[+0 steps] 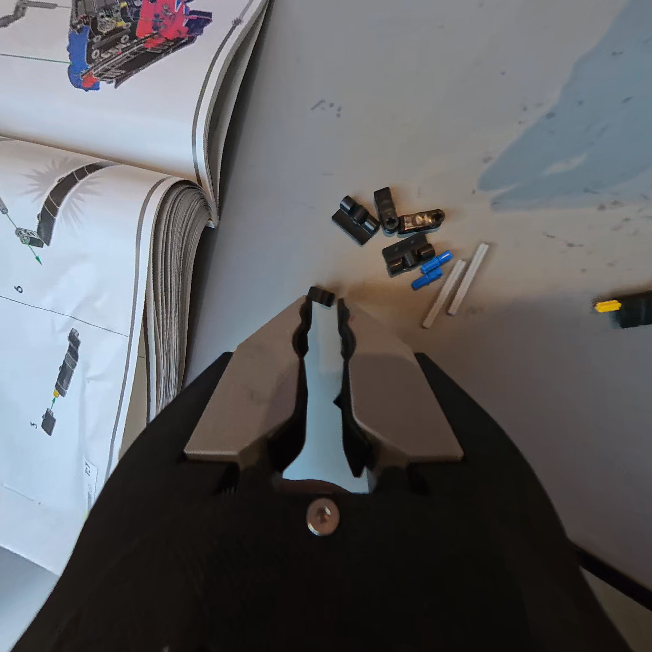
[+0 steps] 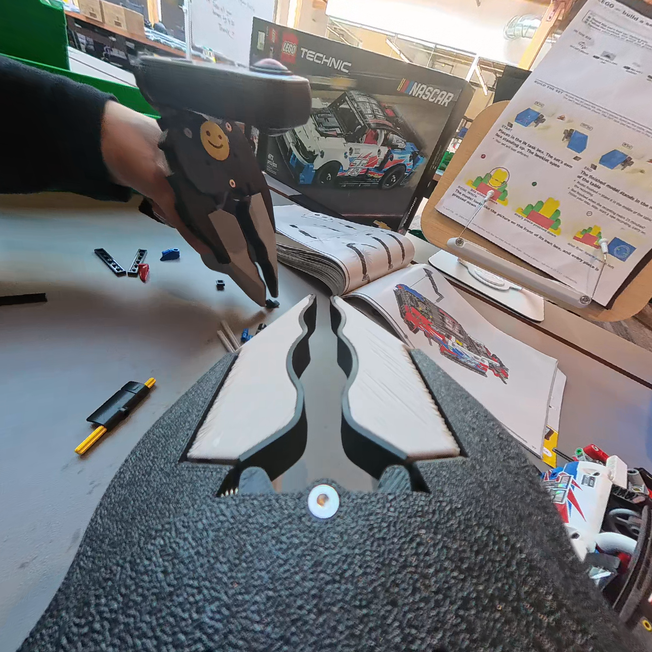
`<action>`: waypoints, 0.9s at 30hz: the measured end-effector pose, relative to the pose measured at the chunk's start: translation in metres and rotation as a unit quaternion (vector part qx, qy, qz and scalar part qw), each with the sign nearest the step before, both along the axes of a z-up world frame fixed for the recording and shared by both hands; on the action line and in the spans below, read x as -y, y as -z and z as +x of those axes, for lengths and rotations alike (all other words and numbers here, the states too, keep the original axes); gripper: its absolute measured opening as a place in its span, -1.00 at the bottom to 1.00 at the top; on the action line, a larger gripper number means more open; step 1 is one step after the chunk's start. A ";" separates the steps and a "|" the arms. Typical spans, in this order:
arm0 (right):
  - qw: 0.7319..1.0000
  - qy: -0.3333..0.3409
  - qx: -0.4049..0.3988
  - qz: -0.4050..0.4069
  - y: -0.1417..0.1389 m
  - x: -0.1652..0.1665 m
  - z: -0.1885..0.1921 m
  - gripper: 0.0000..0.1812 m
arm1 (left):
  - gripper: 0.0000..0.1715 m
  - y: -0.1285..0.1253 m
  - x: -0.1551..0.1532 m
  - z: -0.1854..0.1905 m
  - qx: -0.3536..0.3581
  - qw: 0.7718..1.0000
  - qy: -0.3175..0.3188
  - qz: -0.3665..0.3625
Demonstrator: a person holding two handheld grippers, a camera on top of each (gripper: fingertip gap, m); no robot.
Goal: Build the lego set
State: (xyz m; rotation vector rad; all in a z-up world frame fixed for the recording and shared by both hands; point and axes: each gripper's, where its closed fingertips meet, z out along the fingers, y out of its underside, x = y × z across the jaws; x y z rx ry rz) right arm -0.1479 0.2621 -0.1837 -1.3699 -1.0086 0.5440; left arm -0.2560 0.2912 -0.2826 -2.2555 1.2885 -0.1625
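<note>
My left gripper point(image 1: 323, 300) points down at the grey table point(image 1: 388, 106), its jaws closed on a small black piece point(image 1: 321, 295) at the tips. It also shows in the right wrist view point(image 2: 269, 299), held by a hand, tips touching the table. Just beyond it lie several black connectors point(image 1: 407, 259), two blue pins point(image 1: 432, 270) and two light grey axles point(image 1: 455, 285). My right gripper point(image 2: 323, 300) hovers empty with a narrow gap between its jaws, just right of the left one's tips. A black part on a yellow axle point(image 2: 116, 412) lies on the table to the left.
The open instruction booklet point(image 2: 352, 254) lies ahead, and the set's box point(image 2: 352, 134) stands behind it. A printed sheet on a wooden stand point(image 2: 564, 141) is at the right. The partly built car point(image 2: 592, 501) is at the lower right. Black beams point(image 2: 109, 261), a red piece point(image 2: 143, 271) and a blue piece point(image 2: 170, 254) lie far left. Across from one pair of fingers to the other is roughly 15 cm.
</note>
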 end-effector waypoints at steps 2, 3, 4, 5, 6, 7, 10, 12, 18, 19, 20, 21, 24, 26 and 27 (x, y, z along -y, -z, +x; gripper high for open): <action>1.000 -0.002 -0.002 -0.003 0.000 0.000 0.000 -0.94 | -0.95 0.003 0.000 0.001 0.002 1.000 0.003 -0.003; 1.000 -0.003 -0.002 -0.004 0.000 0.000 0.000 -0.94 | -0.95 0.002 0.000 0.003 0.007 1.000 0.005 -0.003; 1.000 -0.004 -0.002 -0.004 0.000 0.001 -0.001 -0.94 | -0.95 0.003 0.000 0.004 0.009 1.000 0.004 -0.002; 1.000 -0.006 0.000 -0.004 0.001 0.001 -0.001 -0.93 | -0.95 0.003 0.000 0.004 0.010 1.000 0.005 -0.002; 1.000 -0.008 0.002 -0.004 0.001 0.002 -0.002 -0.93 | -0.95 0.003 0.000 0.004 0.011 1.000 0.003 -0.001; 1.000 -0.013 0.006 -0.005 0.003 0.004 -0.003 -0.91 | -0.95 0.003 0.001 0.004 0.011 1.000 0.001 -0.001; 0.999 -0.037 0.033 -0.001 0.010 0.013 -0.009 -0.78 | -0.95 -0.003 0.007 0.008 0.036 0.999 -0.009 -0.002; 0.997 -0.055 0.058 0.009 0.016 0.021 -0.014 -0.76 | -0.95 -0.018 0.018 0.022 0.105 0.994 -0.016 -0.004; 0.993 -0.056 0.076 0.071 0.008 0.036 -0.016 -0.78 | -0.96 -0.092 0.072 0.091 0.468 0.872 -0.054 -0.134; 0.992 -0.058 0.075 0.084 0.004 0.040 -0.015 -0.81 | -0.96 -0.095 0.078 0.095 0.492 0.855 -0.058 -0.153; 0.990 -0.060 0.082 0.097 0.003 0.044 -0.015 -0.84 | -0.95 -0.095 0.082 0.098 0.499 0.849 -0.062 -0.163; 0.988 -0.061 0.093 0.107 0.003 0.046 -0.014 -0.84 | -0.96 -0.094 0.085 0.098 0.501 0.847 -0.064 -0.165; 0.981 -0.086 0.117 0.127 0.004 0.058 -0.014 -0.85 | -0.95 -0.091 0.097 0.099 0.499 0.844 -0.056 -0.188; 0.971 -0.131 0.142 0.140 0.009 0.074 -0.015 -0.91 | -0.96 -0.092 0.104 0.100 0.509 0.832 -0.049 -0.215; 0.966 -0.151 0.154 0.144 0.011 0.082 -0.016 -0.81 | -0.96 -0.092 0.108 0.101 0.511 0.829 -0.044 -0.224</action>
